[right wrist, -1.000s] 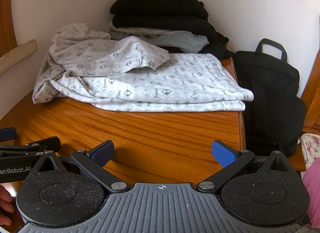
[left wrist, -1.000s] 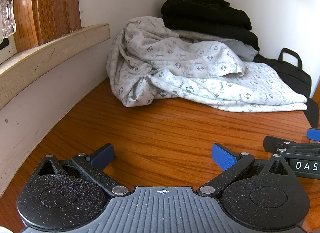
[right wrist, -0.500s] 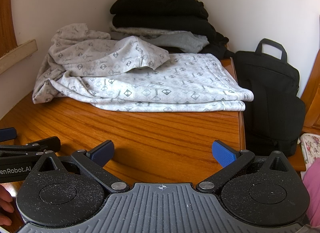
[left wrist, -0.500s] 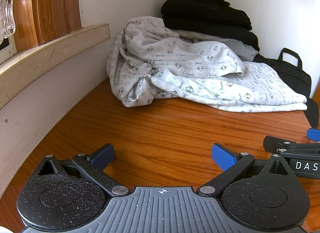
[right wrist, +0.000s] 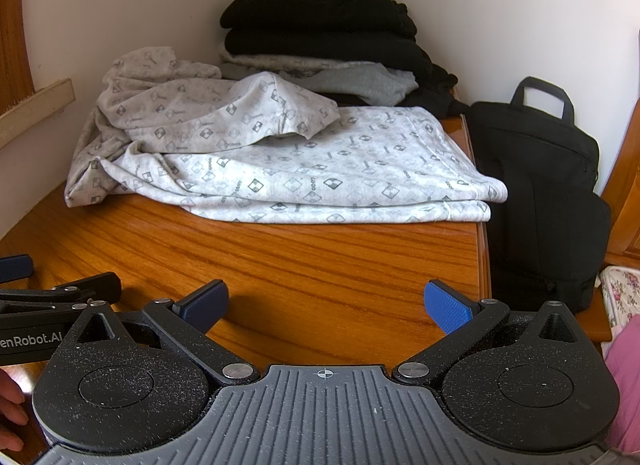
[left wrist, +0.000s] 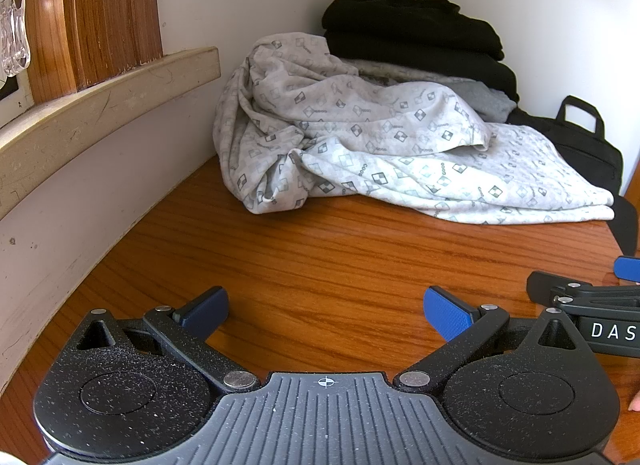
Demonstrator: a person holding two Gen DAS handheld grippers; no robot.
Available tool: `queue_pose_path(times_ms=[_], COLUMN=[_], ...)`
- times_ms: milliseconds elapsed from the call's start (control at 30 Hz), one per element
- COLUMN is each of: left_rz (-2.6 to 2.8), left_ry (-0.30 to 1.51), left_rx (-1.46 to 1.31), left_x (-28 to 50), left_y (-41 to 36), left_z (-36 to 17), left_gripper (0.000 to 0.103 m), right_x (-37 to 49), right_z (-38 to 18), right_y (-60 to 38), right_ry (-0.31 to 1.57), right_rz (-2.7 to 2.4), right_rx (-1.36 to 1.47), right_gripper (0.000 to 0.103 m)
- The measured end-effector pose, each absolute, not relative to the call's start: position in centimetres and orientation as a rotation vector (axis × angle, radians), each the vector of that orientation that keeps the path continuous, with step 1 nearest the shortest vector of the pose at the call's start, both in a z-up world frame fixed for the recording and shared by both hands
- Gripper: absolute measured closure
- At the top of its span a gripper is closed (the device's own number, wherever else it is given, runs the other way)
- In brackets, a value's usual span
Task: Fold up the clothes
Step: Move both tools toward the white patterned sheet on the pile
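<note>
Two views guide us. From the left wrist, our left gripper (left wrist: 326, 311) rests spread and empty; the pale diamond-patterned cotton garment (left wrist: 384, 145) lies ahead, well apart, long axis running rightward. From the right wrist, our right gripper (right wrist: 326, 307), likewise spread, faces its flat folded end (right wrist: 320, 181), seemingly nearer.

left gripper (left wrist: 326, 311): jaws wide apart | right gripper (right wrist: 326, 307): jaws wide apart, alongside

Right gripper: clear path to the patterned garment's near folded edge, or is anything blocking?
Probably yes. The right gripper is open and empty, and only bare wooden table lies between it and the patterned garment. The black bag stands off to the side.
</note>
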State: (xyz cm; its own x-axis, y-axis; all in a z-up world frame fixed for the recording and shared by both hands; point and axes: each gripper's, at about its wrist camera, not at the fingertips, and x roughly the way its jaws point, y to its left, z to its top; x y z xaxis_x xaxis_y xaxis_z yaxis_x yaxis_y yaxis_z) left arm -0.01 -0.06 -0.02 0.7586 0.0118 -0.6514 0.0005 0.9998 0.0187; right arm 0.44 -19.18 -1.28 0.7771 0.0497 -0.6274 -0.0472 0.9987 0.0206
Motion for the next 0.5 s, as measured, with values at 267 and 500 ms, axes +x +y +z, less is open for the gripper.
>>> queue_pose_path(times_ms=[267, 500], left_rz=[0.006, -0.010], left_ry=[0.709, 0.708], left_rx=[0.017, 0.022], left_x=[-0.01, -0.21], left_y=[-0.06, -0.22], left_z=[-0.02, -0.16], left_gripper=[0.000, 0.000], right_x=[0.46, 1.14], right_z=[-1.30, -1.31], right_y=[-18.98, -18.58], right_ry=[0.678, 0.677], right_rz=[0.041, 0.065], right_rx=[0.008, 0.004], right_gripper=[0.000, 0.000])
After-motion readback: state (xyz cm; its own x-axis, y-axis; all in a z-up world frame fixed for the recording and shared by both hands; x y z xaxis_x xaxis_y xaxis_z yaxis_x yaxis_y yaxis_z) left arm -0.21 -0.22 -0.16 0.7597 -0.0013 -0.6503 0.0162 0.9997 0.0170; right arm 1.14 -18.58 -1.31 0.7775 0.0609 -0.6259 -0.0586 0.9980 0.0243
